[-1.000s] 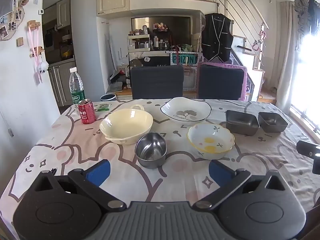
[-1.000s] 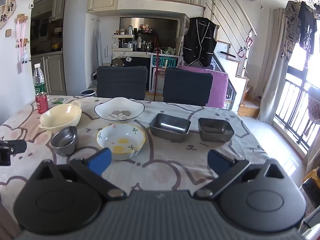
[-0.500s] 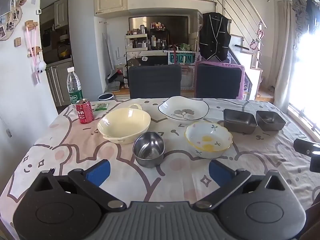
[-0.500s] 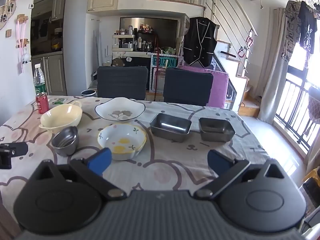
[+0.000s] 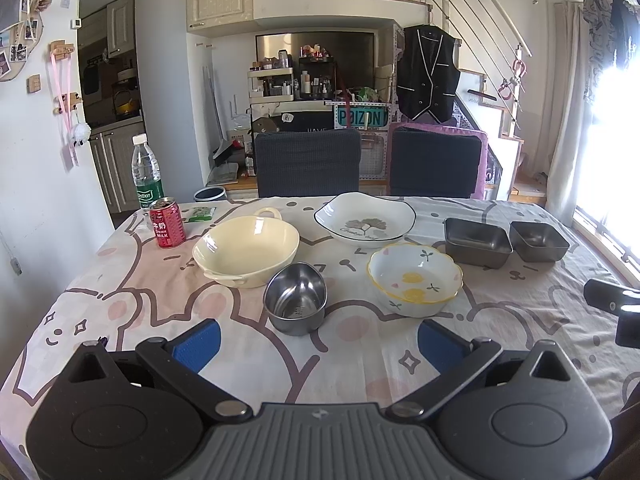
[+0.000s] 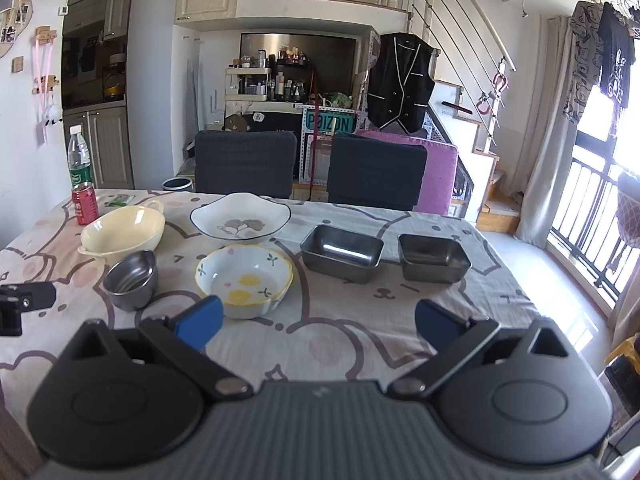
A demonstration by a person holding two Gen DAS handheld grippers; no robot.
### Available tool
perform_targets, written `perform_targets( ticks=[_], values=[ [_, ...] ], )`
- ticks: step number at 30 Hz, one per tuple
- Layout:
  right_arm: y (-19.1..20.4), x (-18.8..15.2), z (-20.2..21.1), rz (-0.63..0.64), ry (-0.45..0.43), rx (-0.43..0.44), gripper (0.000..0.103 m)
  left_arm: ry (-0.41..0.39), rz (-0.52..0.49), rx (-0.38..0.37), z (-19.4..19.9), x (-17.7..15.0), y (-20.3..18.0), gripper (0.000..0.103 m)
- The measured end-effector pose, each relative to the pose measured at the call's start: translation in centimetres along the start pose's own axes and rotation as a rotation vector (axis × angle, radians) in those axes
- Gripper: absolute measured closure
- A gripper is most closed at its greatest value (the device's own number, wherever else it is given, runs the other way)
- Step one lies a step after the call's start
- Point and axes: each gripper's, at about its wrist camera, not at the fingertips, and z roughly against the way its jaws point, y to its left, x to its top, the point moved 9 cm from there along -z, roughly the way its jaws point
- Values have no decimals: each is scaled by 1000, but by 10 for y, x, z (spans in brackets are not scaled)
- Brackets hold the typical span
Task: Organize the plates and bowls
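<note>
On the patterned tablecloth stand a cream bowl, a small steel bowl, a white leaf plate, a yellow-flowered bowl and two steel trays. My left gripper is open and empty, just in front of the steel bowl. My right gripper is open and empty, near the flowered bowl, with the trays beyond.
A red can and a water bottle stand at the table's far left corner. Two dark chairs stand behind the table. The table's right edge faces a window and balcony rail.
Both grippers have shifted slightly, and the view has drifted a little. Nothing on the table has moved, and both grippers stay open.
</note>
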Motion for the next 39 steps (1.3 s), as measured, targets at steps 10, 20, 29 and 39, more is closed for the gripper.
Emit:
perform_targets(
  ticks=[10, 20, 29, 39],
  values=[
    [0, 0, 0, 0, 1, 0, 0, 0, 0, -2, -2, 0, -1, 0],
    [0, 0, 0, 1, 3, -1, 0, 1, 2, -2, -2, 0, 0, 0],
    [0, 0, 0, 2, 3, -2, 0, 2, 2, -2, -2, 0, 0, 0],
    [0, 0, 0, 3, 3, 0, 0, 2, 2, -2, -3, 0, -1, 0]
  ],
)
